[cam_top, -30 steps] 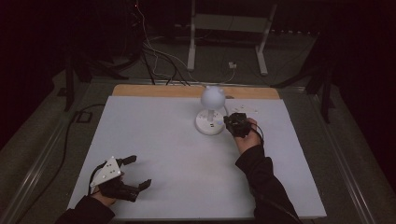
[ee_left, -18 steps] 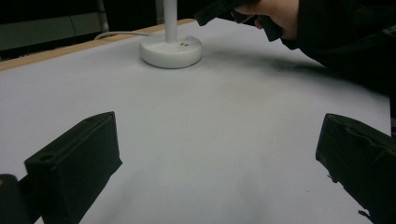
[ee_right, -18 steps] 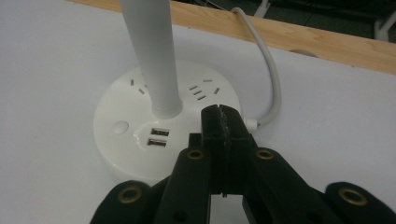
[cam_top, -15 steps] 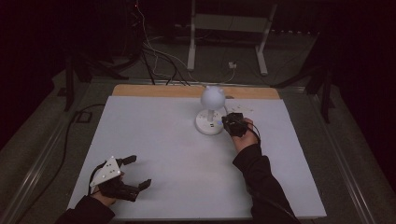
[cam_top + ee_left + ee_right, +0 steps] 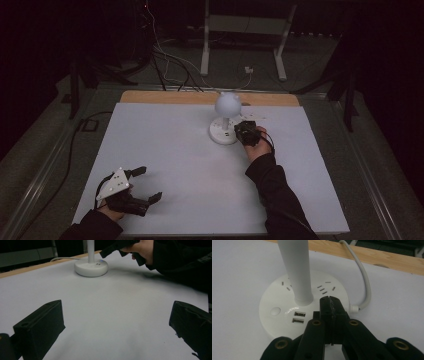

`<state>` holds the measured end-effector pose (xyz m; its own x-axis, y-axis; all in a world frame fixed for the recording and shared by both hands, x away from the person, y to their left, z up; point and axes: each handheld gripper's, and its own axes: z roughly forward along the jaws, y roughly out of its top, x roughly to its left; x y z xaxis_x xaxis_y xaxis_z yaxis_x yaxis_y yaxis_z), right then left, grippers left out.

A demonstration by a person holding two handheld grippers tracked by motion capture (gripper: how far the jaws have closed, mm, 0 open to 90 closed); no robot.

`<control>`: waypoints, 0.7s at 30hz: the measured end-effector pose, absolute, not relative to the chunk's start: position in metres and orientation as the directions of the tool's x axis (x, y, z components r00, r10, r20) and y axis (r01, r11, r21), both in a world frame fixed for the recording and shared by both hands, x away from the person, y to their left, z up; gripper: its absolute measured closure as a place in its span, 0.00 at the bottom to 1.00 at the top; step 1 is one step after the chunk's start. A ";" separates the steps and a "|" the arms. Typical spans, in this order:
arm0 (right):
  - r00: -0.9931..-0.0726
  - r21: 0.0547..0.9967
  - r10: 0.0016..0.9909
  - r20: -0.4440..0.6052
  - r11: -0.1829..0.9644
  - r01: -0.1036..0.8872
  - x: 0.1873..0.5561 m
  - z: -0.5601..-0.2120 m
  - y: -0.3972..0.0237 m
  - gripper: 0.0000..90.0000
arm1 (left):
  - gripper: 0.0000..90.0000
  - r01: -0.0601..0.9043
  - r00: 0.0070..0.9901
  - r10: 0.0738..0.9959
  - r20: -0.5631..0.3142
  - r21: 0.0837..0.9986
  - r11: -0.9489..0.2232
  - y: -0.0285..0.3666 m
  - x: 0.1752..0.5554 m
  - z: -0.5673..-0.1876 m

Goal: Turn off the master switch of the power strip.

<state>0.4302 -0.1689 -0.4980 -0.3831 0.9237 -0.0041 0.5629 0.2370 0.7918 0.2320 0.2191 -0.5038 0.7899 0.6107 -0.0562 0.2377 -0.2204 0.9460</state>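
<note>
Bench [image 5: 165,150]: white top, wooden strip along the far edge.
Lamp [image 5: 226,122]: stands upright near the far edge, right of centre; round base with sockets.
My right tool [image 5: 329,302]: jaws pressed together, empty, tips over the lamp base.
My left tool [image 5: 142,184]: jaws wide apart, empty, near-left corner.

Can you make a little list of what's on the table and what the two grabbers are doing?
lamp: white, round base, ball top, at the table's far side
cord: runs from the base over the far edge
right gripper: shut, tips over the base near the stem
left gripper: open, holds nothing, at the near left
table: white top
</note>
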 end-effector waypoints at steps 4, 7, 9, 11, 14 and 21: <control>-0.389 0.788 0.921 -0.016 0.251 0.562 0.432 -0.499 -0.167 1.00 | 0.00 0.238 0.791 0.610 -0.056 0.946 -0.221 0.219 0.232 -0.504; -0.385 0.789 0.923 -0.023 0.253 0.560 0.433 -0.500 -0.166 1.00 | 0.00 0.240 0.789 0.611 -0.059 0.946 -0.219 0.219 0.232 -0.504; -0.388 0.786 0.921 -0.026 0.259 0.562 0.434 -0.501 -0.166 1.00 | 0.00 0.238 0.791 0.610 -0.054 0.945 -0.224 0.219 0.232 -0.504; -0.386 0.786 0.922 -0.030 0.260 0.560 0.434 -0.503 -0.166 1.00 | 0.00 0.238 0.791 0.609 -0.057 0.946 -0.222 0.219 0.232 -0.504; -0.384 0.783 0.923 -0.025 0.257 0.566 0.435 -0.505 -0.167 1.00 | 0.00 0.238 0.791 0.610 -0.058 0.946 -0.219 0.219 0.232 -0.504; -0.397 0.784 0.917 -0.027 0.266 0.561 0.435 -0.506 -0.166 1.00 | 0.00 0.239 0.792 0.607 -0.058 0.945 -0.222 0.219 0.232 -0.504</control>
